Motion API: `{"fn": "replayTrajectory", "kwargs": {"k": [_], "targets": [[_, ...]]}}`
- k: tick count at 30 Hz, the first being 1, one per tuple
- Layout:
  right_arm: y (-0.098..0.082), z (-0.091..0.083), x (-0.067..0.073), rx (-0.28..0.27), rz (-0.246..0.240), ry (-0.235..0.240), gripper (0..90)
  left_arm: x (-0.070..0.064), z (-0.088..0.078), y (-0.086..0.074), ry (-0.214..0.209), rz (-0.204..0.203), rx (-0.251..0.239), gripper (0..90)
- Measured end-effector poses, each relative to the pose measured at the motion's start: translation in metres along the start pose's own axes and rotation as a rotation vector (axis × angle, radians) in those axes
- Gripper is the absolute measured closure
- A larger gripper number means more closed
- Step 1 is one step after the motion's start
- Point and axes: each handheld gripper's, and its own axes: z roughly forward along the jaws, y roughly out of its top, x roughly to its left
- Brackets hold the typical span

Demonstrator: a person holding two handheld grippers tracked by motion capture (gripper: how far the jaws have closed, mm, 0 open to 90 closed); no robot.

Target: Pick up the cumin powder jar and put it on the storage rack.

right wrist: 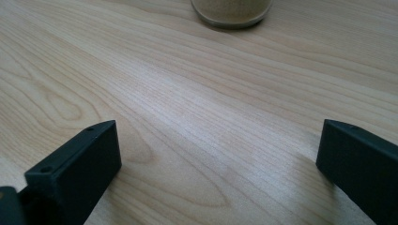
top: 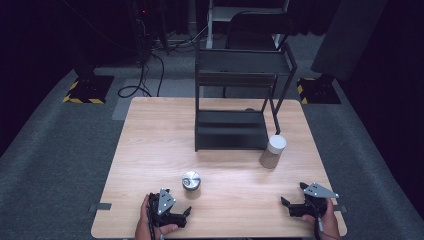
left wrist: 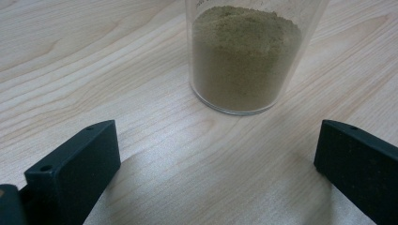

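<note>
Two jars stand on the table (top: 150, 130), both in front of the black rack (top: 235, 100) that sits toward the table's far edge. One, the silver-lidded jar (top: 191, 181), is well on the near side of the rack, roughly under its left front corner as the high view shows it; the other, the white-lidded jar (top: 273, 151), is just beside the rack's right front foot. Nearer the person than the rack and both jars, the left gripper (top: 186, 212) rests at the table's near edge, just beside the silver-lidded jar, its jaws spread wide and grasping nothing; in the left gripper view a clear jar of tan powder (left wrist: 244, 56) stands upright ahead of the jaws, apart from them. Well right of it, the right gripper (top: 292, 195) also lies released, jaws apart on bare wood, with a jar base (right wrist: 231, 13) farther off.
</note>
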Motion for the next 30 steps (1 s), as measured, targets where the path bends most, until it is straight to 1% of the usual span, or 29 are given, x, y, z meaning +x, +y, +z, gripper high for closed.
{"fn": "replayTrajectory", "kwargs": {"k": [18, 22, 24, 26, 28, 30], "targets": [[0.000, 0.000, 0.001, 0.000, 0.003, -0.005, 0.0, 0.000, 0.000, 0.000, 0.000, -0.002, 0.000, 0.5], [0.000, 0.000, 0.001, 0.000, 0.003, -0.006, 0.0, 0.000, 0.000, 0.002, 0.002, -0.006, 0.005, 0.5], [0.000, 0.000, 0.001, 0.000, 0.003, -0.005, 0.0, 0.000, 0.000, 0.005, 0.003, -0.007, 0.017, 0.5], [0.000, 0.000, 0.001, 0.000, 0.003, -0.005, 0.0, 0.001, -0.001, 0.007, 0.014, -0.018, 0.012, 1.0], [0.000, 0.000, 0.001, 0.000, 0.003, -0.006, 0.0, 0.003, -0.002, 0.009, 0.012, -0.035, -0.004, 1.0], [0.000, 0.000, 0.001, 0.000, 0.003, -0.006, 0.0, 0.004, -0.004, 0.012, 0.010, -0.040, -0.020, 0.9]]}}
